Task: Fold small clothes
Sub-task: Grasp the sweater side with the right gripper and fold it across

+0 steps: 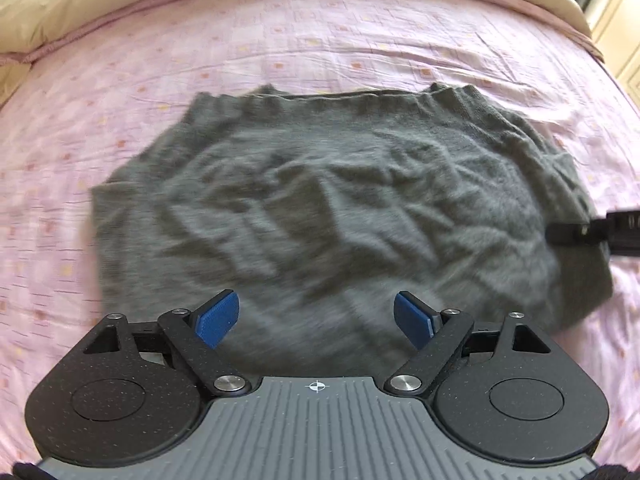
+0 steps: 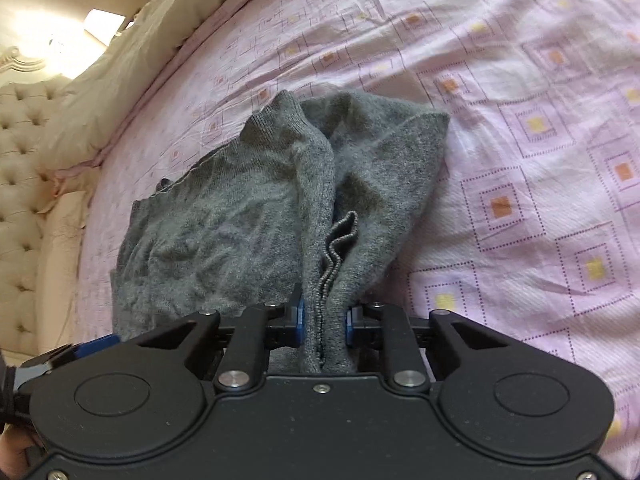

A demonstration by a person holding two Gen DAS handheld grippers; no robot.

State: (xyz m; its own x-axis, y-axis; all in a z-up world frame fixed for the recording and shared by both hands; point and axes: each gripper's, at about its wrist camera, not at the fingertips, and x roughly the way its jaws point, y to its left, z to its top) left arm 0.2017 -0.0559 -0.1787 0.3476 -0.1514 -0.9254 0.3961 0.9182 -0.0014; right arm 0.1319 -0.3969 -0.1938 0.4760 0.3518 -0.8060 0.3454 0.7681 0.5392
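While left tongs [image 1: 316,320] hover spread over sweater [image 1: 320,200] | right tongs [image 2: 324,320] clamp its bunched edge | bedsheet [image 1: 320,40]

One grey knitted garment [image 1: 320,208], two grippers, left gripper [image 1: 316,322] and right gripper [image 2: 325,320], one pink patterned bedsheet [image 1: 280,40], one cream tufted headboard [image 2: 20,160]

The knit sweater [image 1: 320,200] is plain charcoal grey. The bedsheet [image 1: 320,32] is pale pink, patterned with nested squares centred yellow or orange. The pads [image 1: 218,320] are blue.
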